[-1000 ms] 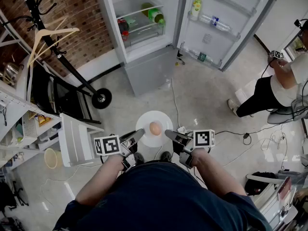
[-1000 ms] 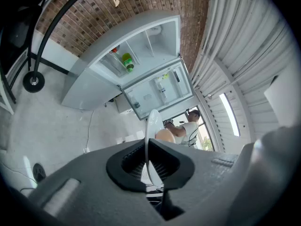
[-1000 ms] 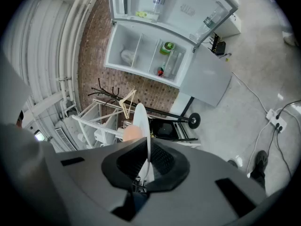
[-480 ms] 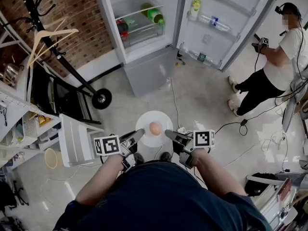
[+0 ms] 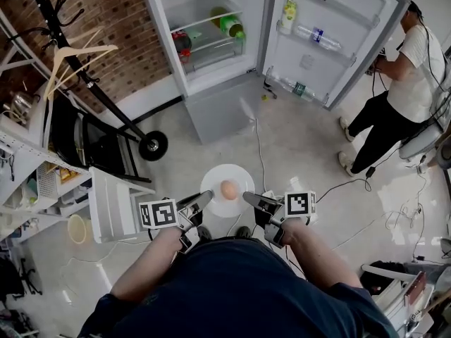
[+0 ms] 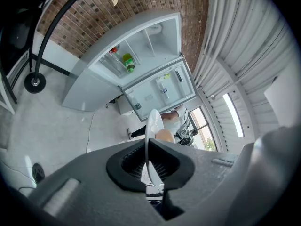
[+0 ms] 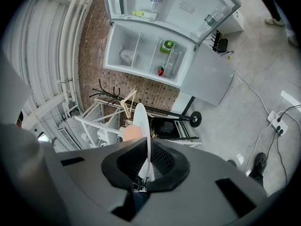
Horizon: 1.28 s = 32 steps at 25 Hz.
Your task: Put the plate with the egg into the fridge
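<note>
The left gripper is clamped on the left rim of the white plate. The egg sits at its middle, and the right gripper pinches the opposite rim. The plate hangs level over the floor, well short of the open fridge. I'd call this the carry; next comes a steady walk to a shelf.

You stand on a pale floor; to your left rise a brick wall, a black coat rack and white shelving.
</note>
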Available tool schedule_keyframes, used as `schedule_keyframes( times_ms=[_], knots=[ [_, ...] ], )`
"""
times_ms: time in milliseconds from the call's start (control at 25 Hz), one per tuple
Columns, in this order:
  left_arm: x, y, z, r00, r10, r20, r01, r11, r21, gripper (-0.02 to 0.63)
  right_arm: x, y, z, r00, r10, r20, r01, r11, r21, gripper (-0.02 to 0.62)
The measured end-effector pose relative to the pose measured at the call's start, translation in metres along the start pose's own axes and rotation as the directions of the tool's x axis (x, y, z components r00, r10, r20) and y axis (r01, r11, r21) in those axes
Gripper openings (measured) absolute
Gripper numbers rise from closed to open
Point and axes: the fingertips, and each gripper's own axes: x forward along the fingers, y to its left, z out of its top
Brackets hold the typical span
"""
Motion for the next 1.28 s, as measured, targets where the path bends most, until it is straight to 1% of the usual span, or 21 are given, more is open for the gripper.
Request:
schedule_keyframes(
  times_ms=[360, 480, 640, 840, 960, 1040, 1120, 1200, 1280],
  knots=[
    [0.025, -0.002, 0.012, 0.999, 0.03, 0.041, -0.029, 0.999, -0.014, 0.017, -0.005, -0.011, 0.03, 0.999, 0.013, -0.038, -0.014, 1.0, -0.012, 0.018],
    [0.033, -0.001, 0.022, 0.999, 0.024, 0.045, -0.023, 1.0, -0.014, 0.017, -0.003, -0.012, 0.043, 0.999, 0.011, -0.039, -0.011, 1.0, -0.016, 0.018],
    [0.046, 0.009, 0.044, 0.999, 0.008, 0.037, -0.007, 1.0, -0.015, 0.017, 0.008, -0.017, 0.065, 1.0, -0.005, -0.027, 0.005, 1.0, -0.009, 0.018],
    [0.067, 0.033, 0.09, 1.0, -0.014, 0.009, 0.014, 1.0, -0.009, 0.017, 0.037, -0.029, 0.108, 1.0, -0.03, 0.005, 0.03, 0.999, -0.024, 0.018],
    [0.081, 0.047, 0.126, 1.0, -0.018, -0.01, 0.018, 1.0, 0.011, 0.017, 0.058, -0.038, 0.139, 0.998, -0.051, 0.023, 0.051, 0.999, -0.006, 0.018],
    [0.087, 0.055, 0.151, 0.999, -0.024, -0.023, 0.025, 1.0, 0.016, 0.017, 0.074, -0.038, 0.16, 0.999, -0.042, 0.034, 0.042, 0.999, -0.012, 0.018],
    [0.093, 0.062, 0.174, 0.999, -0.033, -0.042, 0.034, 0.999, 0.016, 0.017, 0.089, -0.036, 0.177, 0.998, -0.03, 0.052, 0.03, 1.0, 0.003, 0.018],
    [0.098, 0.07, 0.195, 0.997, -0.042, -0.059, 0.043, 0.999, 0.017, 0.017, 0.104, -0.035, 0.193, 0.997, -0.034, 0.068, 0.033, 0.999, 0.016, 0.018],
    [0.101, 0.076, 0.215, 0.996, -0.049, -0.073, 0.051, 0.999, 0.018, 0.017, 0.117, -0.034, 0.209, 0.996, -0.041, 0.076, 0.041, 0.999, -0.001, 0.018]
  ],
)
